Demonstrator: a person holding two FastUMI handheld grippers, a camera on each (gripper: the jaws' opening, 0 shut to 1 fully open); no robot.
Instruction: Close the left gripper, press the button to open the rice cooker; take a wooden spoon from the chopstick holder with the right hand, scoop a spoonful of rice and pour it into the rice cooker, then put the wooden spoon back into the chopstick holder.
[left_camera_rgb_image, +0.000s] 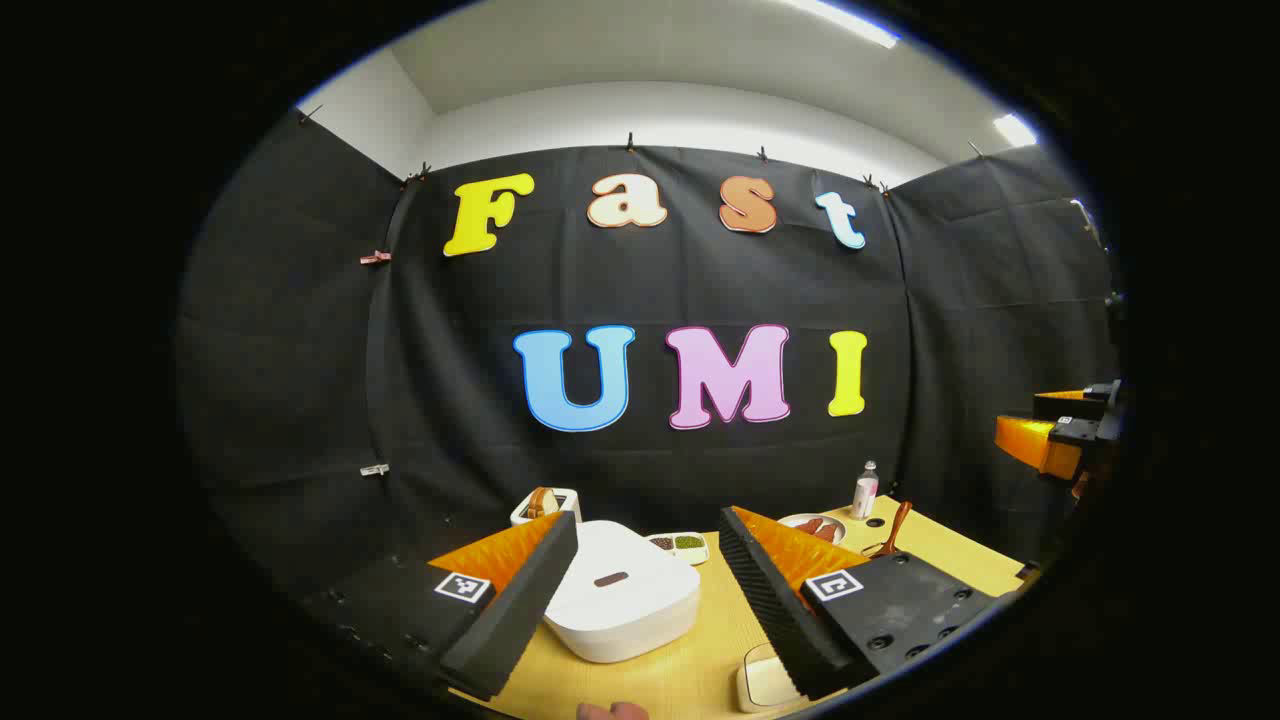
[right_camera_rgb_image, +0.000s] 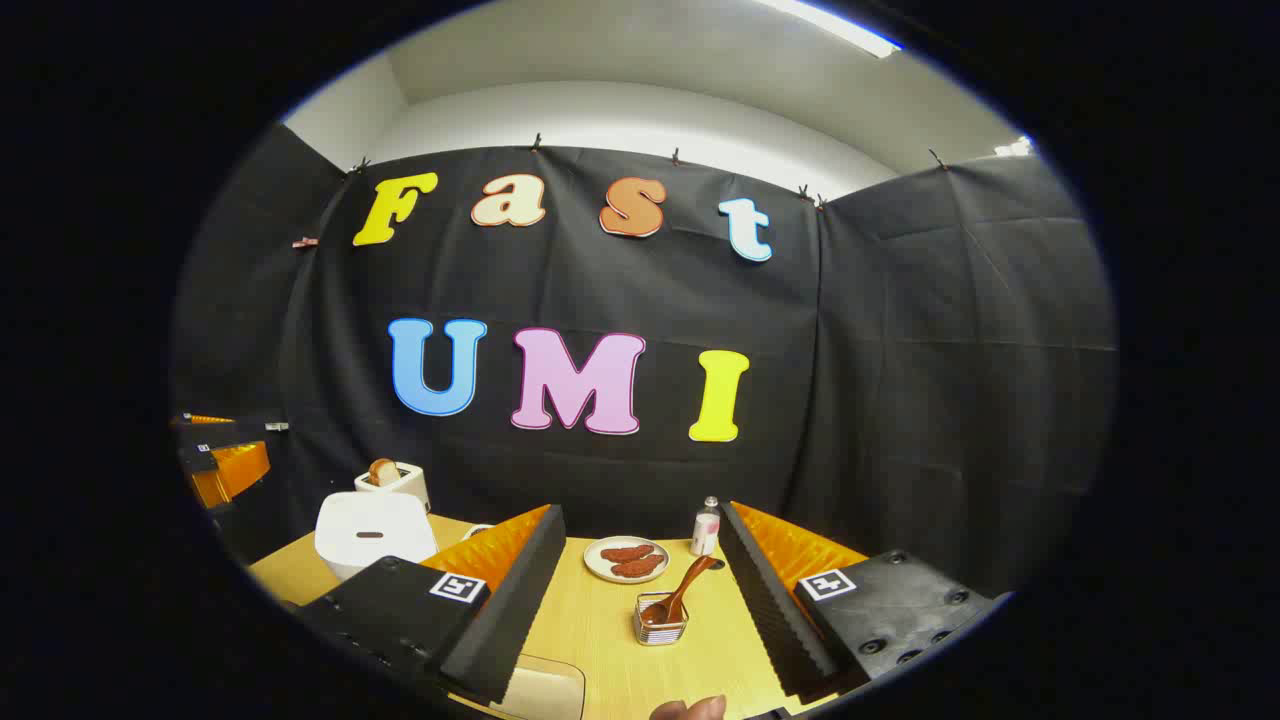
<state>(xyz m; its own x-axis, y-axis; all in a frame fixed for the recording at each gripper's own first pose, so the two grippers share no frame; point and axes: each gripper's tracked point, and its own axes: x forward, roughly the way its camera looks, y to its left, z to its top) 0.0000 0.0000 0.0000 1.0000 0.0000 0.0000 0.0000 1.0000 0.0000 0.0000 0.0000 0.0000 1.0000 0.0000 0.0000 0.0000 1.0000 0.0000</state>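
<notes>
**Materials and finishes on the table**

The rice cooker (left_camera_rgb_image: 622, 592) has a smooth, matt white plastic shell. The table (right_camera_rgb_image: 600, 620) looks like pale wood with a fine straight grain, matt. The wooden spoon (right_camera_rgb_image: 678, 595) is a reddish-brown wood with a slight sheen, standing in a chopstick holder (right_camera_rgb_image: 660, 625) of thin shiny metal wire. The plate (right_camera_rgb_image: 626, 560) looks like glazed ceramic. The small bottle (right_camera_rgb_image: 706, 530) appears to be clear plastic. The booth wall is matt black cloth, creased.
</notes>
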